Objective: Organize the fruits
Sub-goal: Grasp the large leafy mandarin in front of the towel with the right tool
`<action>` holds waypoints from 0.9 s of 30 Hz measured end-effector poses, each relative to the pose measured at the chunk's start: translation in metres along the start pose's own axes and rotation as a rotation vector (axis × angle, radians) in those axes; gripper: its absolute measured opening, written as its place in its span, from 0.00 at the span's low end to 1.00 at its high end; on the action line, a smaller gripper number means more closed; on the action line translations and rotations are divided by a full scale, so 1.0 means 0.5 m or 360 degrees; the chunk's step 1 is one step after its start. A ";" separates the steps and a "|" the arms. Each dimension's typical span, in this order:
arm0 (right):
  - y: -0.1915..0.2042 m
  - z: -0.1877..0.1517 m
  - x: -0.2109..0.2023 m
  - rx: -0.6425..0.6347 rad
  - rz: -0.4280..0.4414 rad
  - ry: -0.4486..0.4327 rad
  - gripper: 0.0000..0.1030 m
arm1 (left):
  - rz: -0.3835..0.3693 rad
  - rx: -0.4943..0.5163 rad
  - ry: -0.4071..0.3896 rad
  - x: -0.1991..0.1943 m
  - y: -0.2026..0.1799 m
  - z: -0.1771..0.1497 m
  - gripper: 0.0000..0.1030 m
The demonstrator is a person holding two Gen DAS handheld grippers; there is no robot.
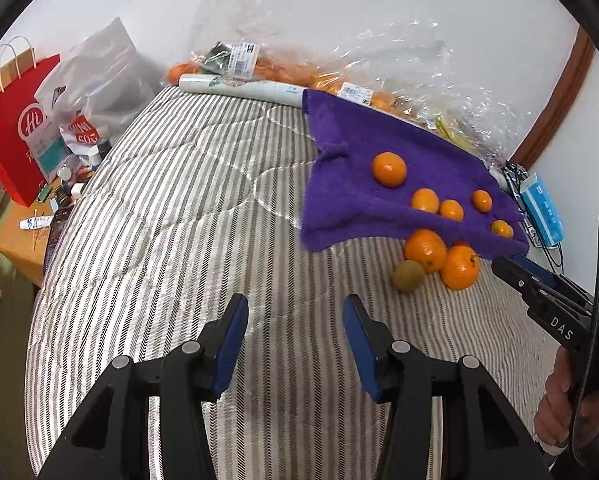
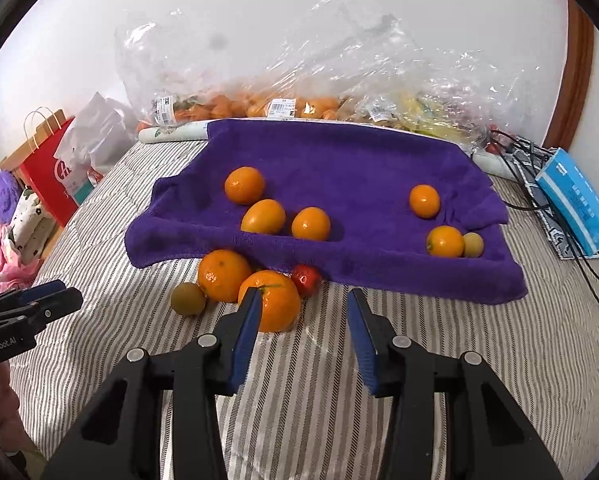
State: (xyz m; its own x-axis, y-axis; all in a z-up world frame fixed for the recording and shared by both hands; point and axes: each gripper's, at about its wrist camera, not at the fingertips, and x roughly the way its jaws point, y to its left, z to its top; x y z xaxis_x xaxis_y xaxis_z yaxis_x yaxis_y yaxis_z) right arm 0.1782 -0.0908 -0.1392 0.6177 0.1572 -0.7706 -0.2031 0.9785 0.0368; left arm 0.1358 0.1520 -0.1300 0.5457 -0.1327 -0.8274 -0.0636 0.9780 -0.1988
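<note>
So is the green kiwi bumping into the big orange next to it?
Touching. In the right wrist view the kiwi presses against the lower left side of the big orange, with no striped bedcover showing between them.

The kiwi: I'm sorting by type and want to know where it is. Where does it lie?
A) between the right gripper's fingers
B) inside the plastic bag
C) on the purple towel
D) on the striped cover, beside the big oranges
D: the kiwi lies on the striped cover, next to the big oranges, just off the edge of the purple towel.
</note>
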 end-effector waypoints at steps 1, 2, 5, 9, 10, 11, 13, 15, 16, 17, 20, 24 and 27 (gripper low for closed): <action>0.000 -0.001 0.006 0.0004 0.0008 0.0008 0.42 | 0.0001 -0.0003 0.0010 0.004 0.002 0.001 0.46; 0.000 -0.002 0.013 0.0013 0.0024 0.0021 0.42 | 0.0001 -0.0007 0.0018 0.008 0.004 0.002 0.46; 0.008 -0.005 0.032 0.0011 0.0084 0.0056 0.42 | 0.0007 -0.0016 0.0032 0.015 0.008 0.005 0.46; 0.022 -0.007 0.061 -0.0019 0.0126 0.0091 0.42 | 0.0024 -0.0005 0.0041 0.019 0.012 0.009 0.46; 0.025 -0.008 0.070 -0.0031 0.0138 0.0103 0.42 | 0.0029 -0.0002 0.0042 0.021 0.012 0.011 0.46; 0.029 -0.010 0.077 -0.0043 0.0144 0.0111 0.42 | 0.0035 -0.0003 0.0044 0.024 0.013 0.013 0.46; 0.031 -0.012 0.089 -0.0058 0.0144 0.0121 0.42 | 0.0043 -0.0016 0.0056 0.031 0.016 0.017 0.46; 0.030 -0.013 0.101 -0.0062 0.0154 0.0131 0.43 | 0.0039 -0.0033 0.0072 0.037 0.015 0.017 0.46; 0.028 -0.013 0.106 -0.0055 0.0166 0.0133 0.43 | 0.0039 -0.0031 0.0081 0.039 0.014 0.016 0.46; 0.026 -0.013 0.109 -0.0045 0.0180 0.0135 0.43 | 0.0039 -0.0021 0.0091 0.042 0.010 0.015 0.46; 0.019 -0.013 0.114 -0.0030 0.0219 0.0133 0.42 | 0.0028 0.0023 0.0097 0.045 -0.004 0.011 0.46; 0.015 -0.022 0.102 -0.0055 0.0244 0.0117 0.41 | -0.0015 0.0042 0.0102 0.051 -0.030 0.007 0.46; 0.001 -0.035 0.072 -0.0060 0.0268 0.0097 0.41 | -0.0052 0.0047 0.0110 0.059 -0.057 0.004 0.46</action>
State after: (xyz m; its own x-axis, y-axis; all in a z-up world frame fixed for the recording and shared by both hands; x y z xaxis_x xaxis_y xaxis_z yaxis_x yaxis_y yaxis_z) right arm 0.1869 -0.0869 -0.1781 0.5256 0.3092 -0.7926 -0.3291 0.9330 0.1457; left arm 0.1554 0.1206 -0.1478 0.4878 -0.1746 -0.8553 -0.0214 0.9771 -0.2117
